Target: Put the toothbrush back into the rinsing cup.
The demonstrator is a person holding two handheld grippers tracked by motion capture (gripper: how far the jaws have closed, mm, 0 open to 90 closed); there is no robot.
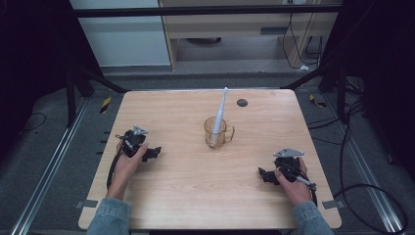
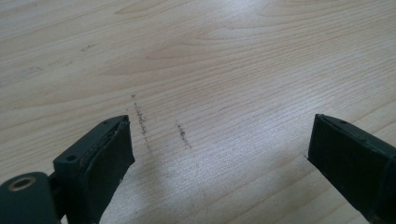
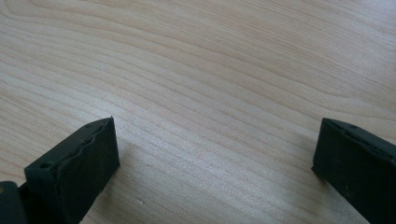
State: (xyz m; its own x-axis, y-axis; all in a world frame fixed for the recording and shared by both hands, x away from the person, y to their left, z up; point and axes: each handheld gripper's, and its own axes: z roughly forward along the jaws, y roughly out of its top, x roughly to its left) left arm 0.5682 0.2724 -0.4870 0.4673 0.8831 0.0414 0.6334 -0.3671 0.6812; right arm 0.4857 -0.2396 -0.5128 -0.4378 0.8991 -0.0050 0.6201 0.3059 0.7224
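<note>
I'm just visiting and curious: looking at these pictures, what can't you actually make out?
- High view: the lower end of the toothbrush blurs behind the amber wall of the cup; its bristles are too small to tell.
- High view: the dark round spot on the table is too small to identify.
- High view: each hand-held gripper, left and right, is too small to judge; both gripper views show the jaws apart, cut off by the bottom edge.

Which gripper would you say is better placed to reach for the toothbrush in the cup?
Probably the left gripper: open, jaws pointing toward the cup, with less bare table between. The right gripper, also open, rests nearer the front edge. The toothbrush leans slightly right, so the margin is small.
</note>
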